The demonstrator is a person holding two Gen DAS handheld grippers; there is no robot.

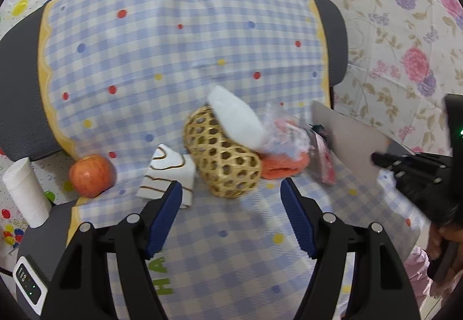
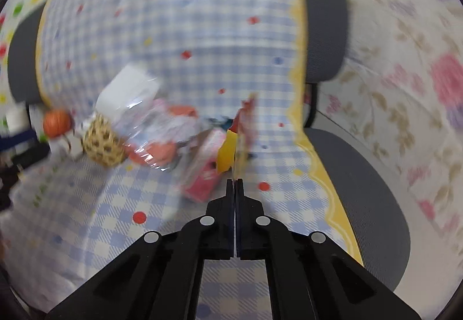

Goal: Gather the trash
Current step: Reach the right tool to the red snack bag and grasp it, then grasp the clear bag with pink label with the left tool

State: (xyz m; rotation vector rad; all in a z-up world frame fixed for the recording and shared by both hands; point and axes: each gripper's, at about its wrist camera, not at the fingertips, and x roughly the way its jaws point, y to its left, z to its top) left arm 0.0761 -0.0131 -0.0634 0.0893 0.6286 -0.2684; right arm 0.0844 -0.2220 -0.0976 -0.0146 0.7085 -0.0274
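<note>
Basket (image 1: 224, 158) on chair seat (image 1: 37, 239); apple (image 1: 92, 175) left, folded cloth (image 1: 167, 175) btwn, wrappers (image 1: 285, 137) right.

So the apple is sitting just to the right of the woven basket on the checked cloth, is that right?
Not quite. In the left wrist view the apple sits to the left of the woven basket, with a white folded cloth between them. It does rest on the checked cloth.

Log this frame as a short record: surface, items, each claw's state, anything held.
surface: checked cloth over a chair
items: woven basket, apple, paper roll, clear plastic bag, red packet
left claw: open, nothing between the pads
right claw: shut on yellow and red wrapper
picture quality: right wrist view blurred
</note>
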